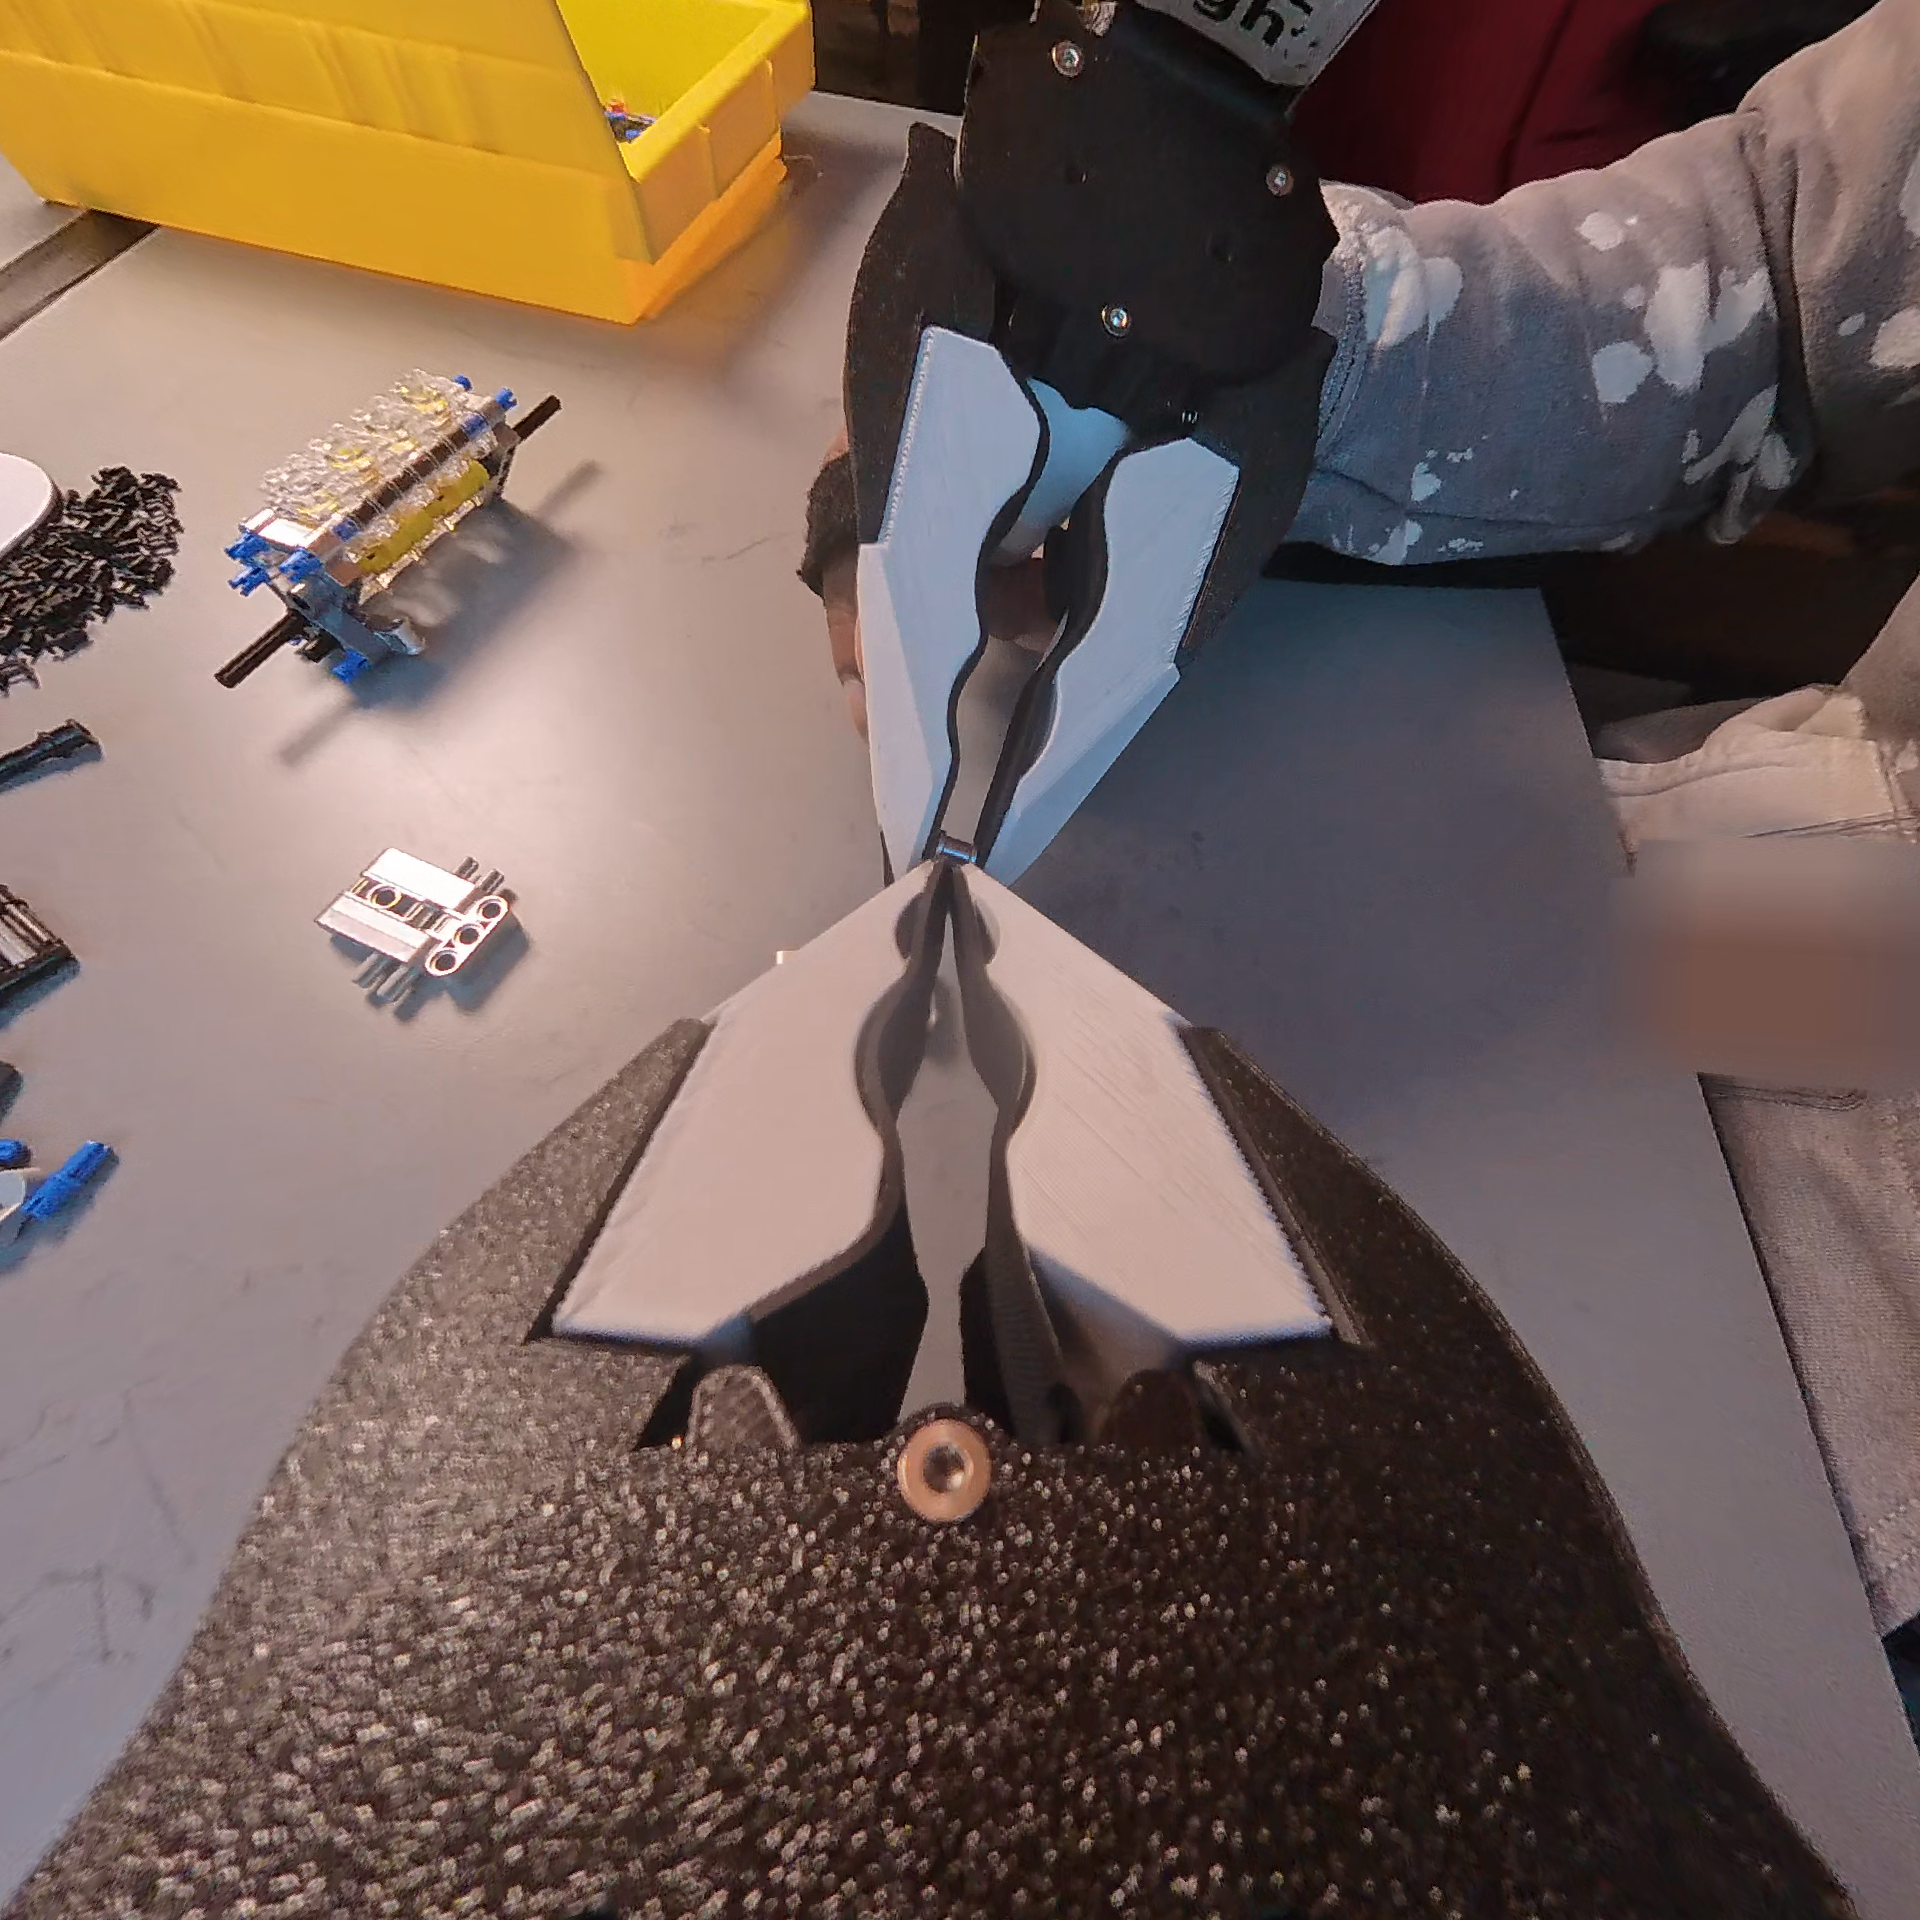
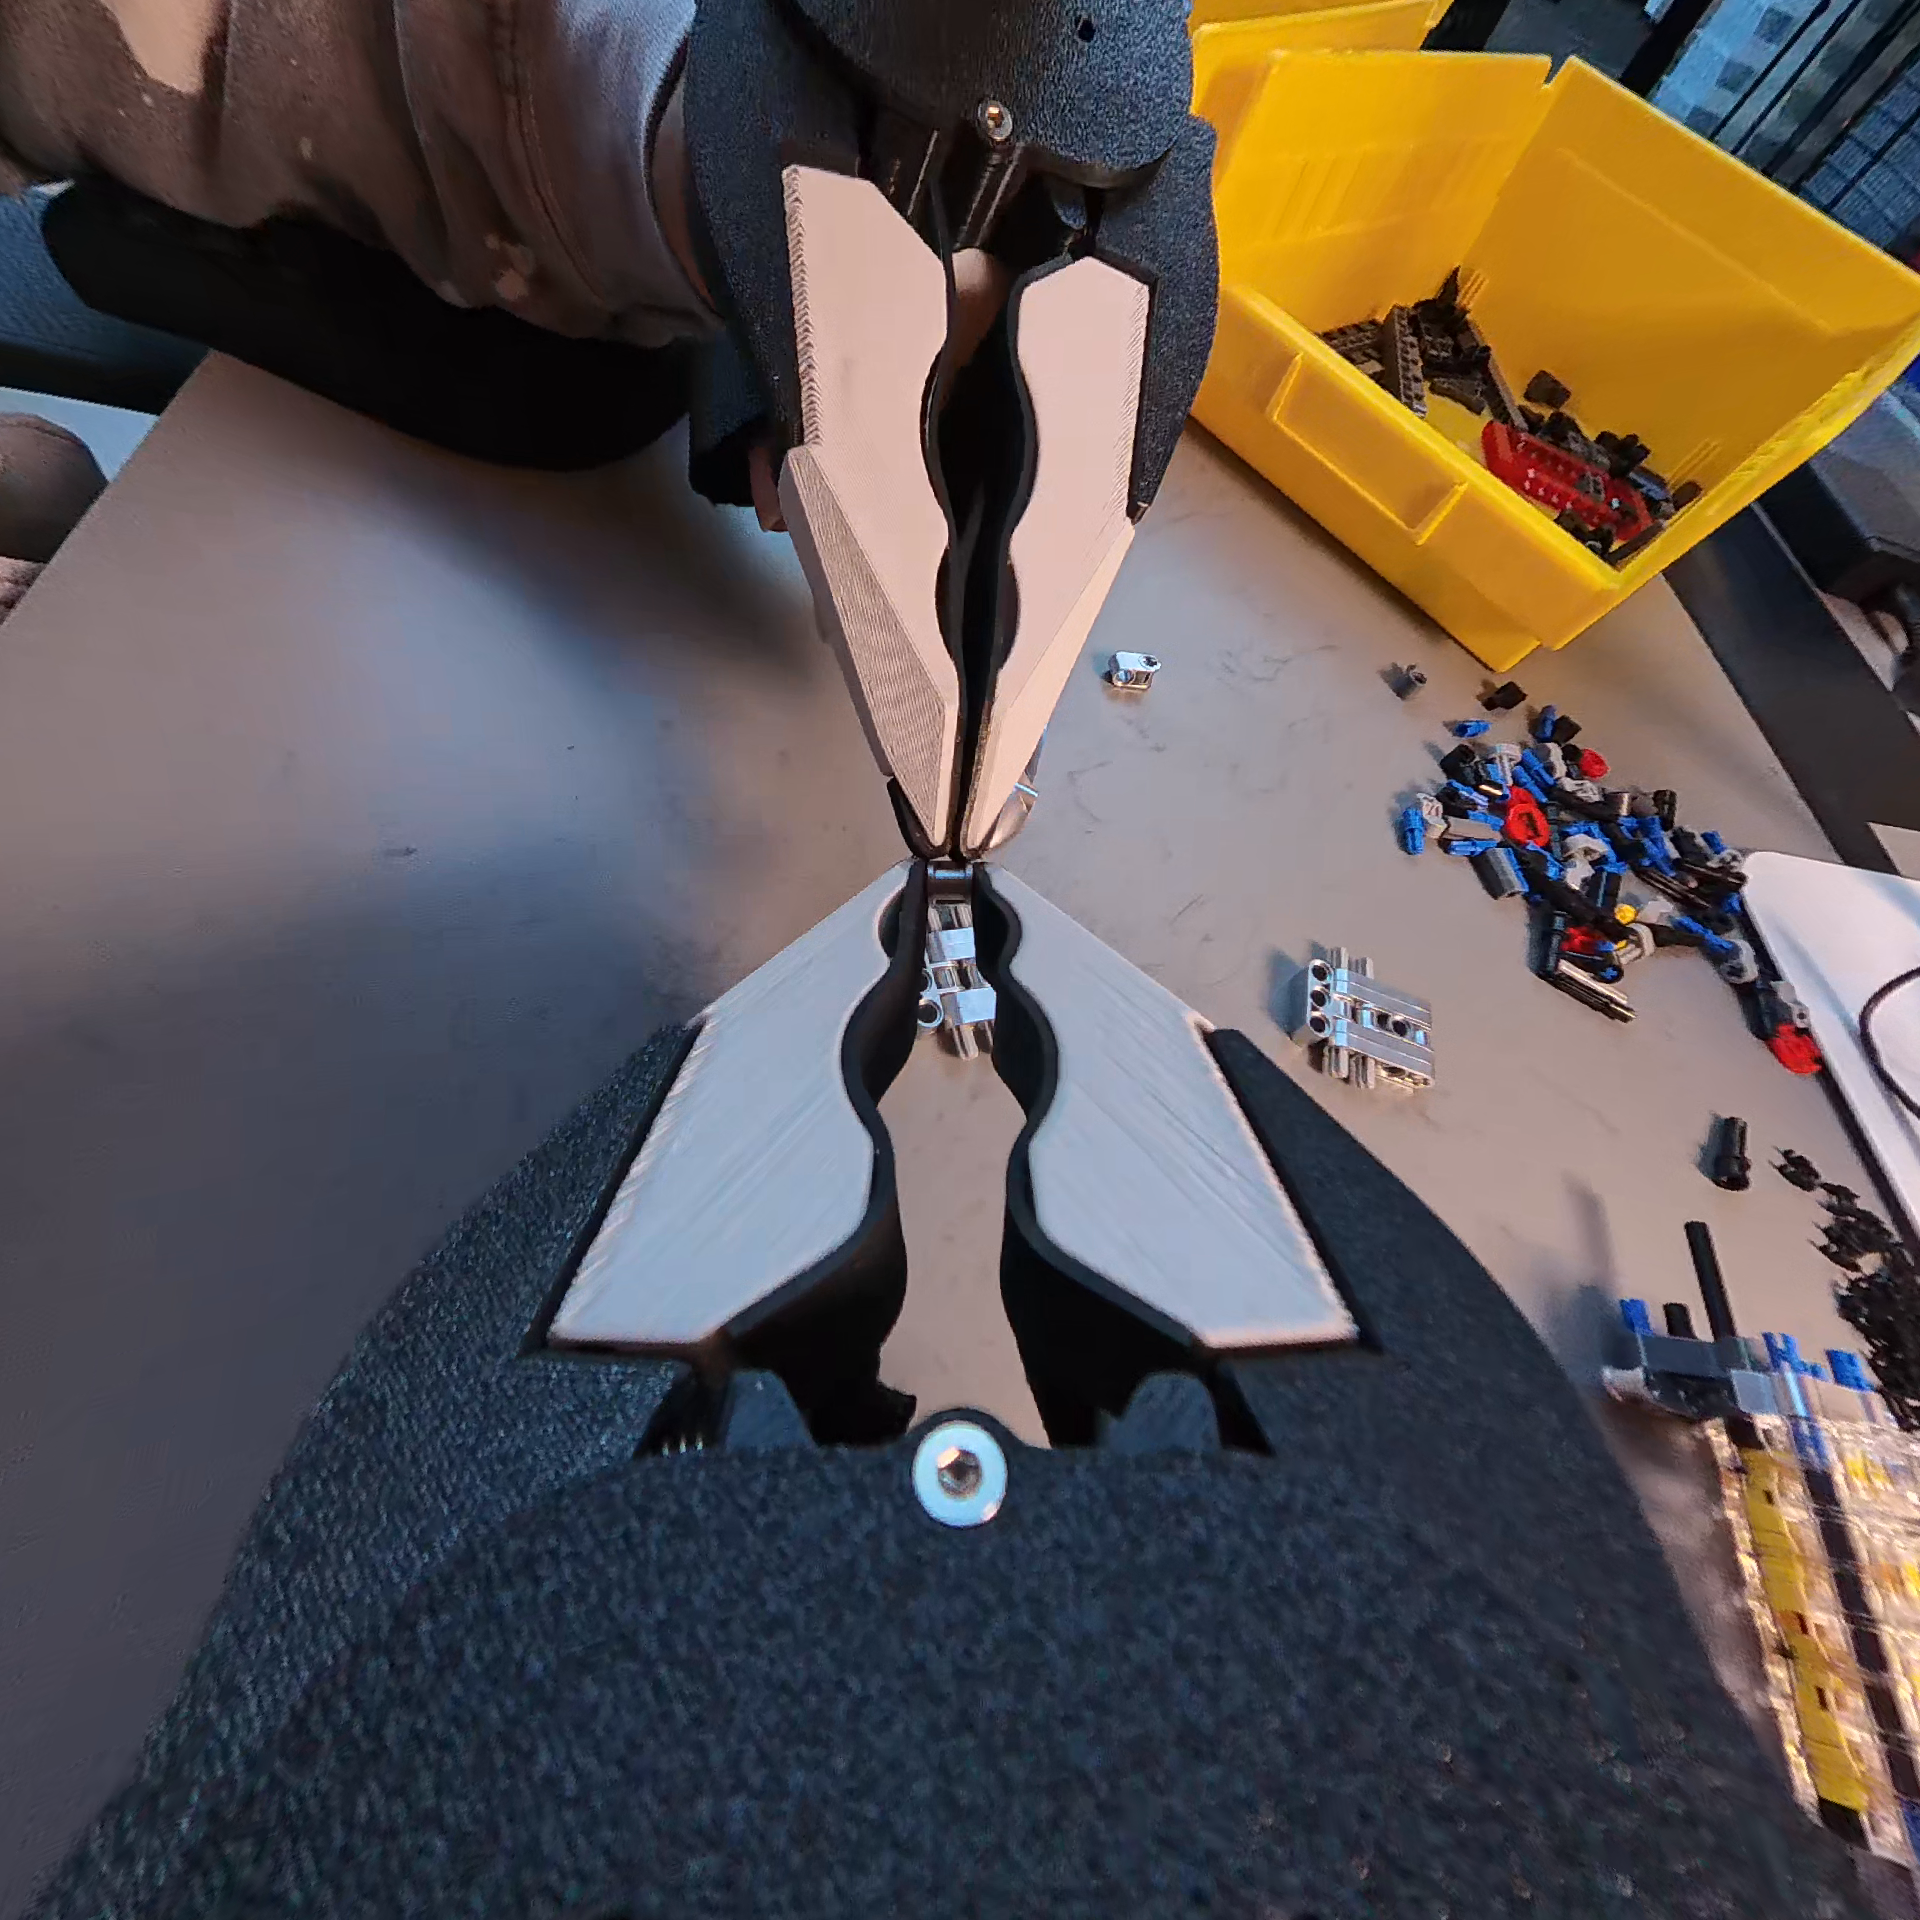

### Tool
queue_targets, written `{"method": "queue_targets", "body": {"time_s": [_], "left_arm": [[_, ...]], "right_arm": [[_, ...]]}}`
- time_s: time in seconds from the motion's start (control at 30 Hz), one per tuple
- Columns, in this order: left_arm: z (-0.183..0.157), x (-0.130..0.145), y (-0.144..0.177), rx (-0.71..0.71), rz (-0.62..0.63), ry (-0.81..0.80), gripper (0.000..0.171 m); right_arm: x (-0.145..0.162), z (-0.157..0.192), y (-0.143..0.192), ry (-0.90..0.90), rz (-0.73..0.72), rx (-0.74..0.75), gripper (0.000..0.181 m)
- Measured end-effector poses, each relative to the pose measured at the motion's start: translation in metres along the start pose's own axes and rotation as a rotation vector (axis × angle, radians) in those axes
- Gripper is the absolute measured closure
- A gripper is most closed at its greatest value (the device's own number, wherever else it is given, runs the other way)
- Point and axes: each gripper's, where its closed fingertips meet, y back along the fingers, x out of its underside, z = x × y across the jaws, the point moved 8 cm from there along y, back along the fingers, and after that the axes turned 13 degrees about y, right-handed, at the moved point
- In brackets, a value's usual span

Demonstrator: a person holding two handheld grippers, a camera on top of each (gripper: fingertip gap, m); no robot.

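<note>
The two grippers meet tip to tip above the grey table (image 1: 623,1143). My right gripper (image 2: 948,881) is shut on a small grey connector piece (image 2: 948,875); the left wrist view shows the piece (image 1: 954,848) pinched between the right gripper's (image 1: 953,836) pads. Through the right jaws a grey beam assembly (image 2: 951,977) shows just below that piece; whether they are joined I cannot tell. My left gripper (image 1: 948,881) is shut, and its tips touch the grey piece from the opposite side. It also shows in the right wrist view (image 2: 948,836), fingers together.
A yellow bin (image 2: 1558,364) of dark parts stands at the table's far side. Near it lie a pile of blue, black and red parts (image 2: 1600,862), a second grey assembly (image 1: 426,914), a clear, yellow and blue block assembly (image 1: 384,520) and black pins (image 1: 83,561). A person's sleeve (image 1: 1558,364) is behind. Left and right tips are no more than a few centimetres apart.
</note>
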Motion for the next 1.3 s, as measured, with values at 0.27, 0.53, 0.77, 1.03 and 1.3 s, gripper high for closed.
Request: {"method": "queue_targets", "body": {"time_s": [0.27, 0.53, 0.77, 1.03, 1.3], "left_arm": [[0.008, -0.007, 0.014, 0.012, -0.132, 0.058, 0.163], [0.004, -0.016, 0.019, 0.113, -0.283, 0.127, 0.162], [-0.004, -0.020, 0.018, 0.129, -0.318, 0.099, 0.163], [-0.002, -0.022, 0.024, 0.251, -0.366, 0.221, 0.165], [0.016, -0.020, 0.022, 0.450, -0.410, 0.586, 0.150]], "right_arm": [[-0.004, -0.011, 0.010, -0.055, -0.085, 0.061, 0.174], [-0.017, -0.022, 0.026, -0.178, -0.312, 0.111, 0.174], [-0.022, -0.023, 0.028, -0.263, -0.426, 0.075, 0.175], [-0.022, -0.024, 0.031, -0.267, -0.458, 0.074, 0.174], [-0.026, -0.021, 0.029, -0.139, -0.392, 0.165, 0.174]]}}
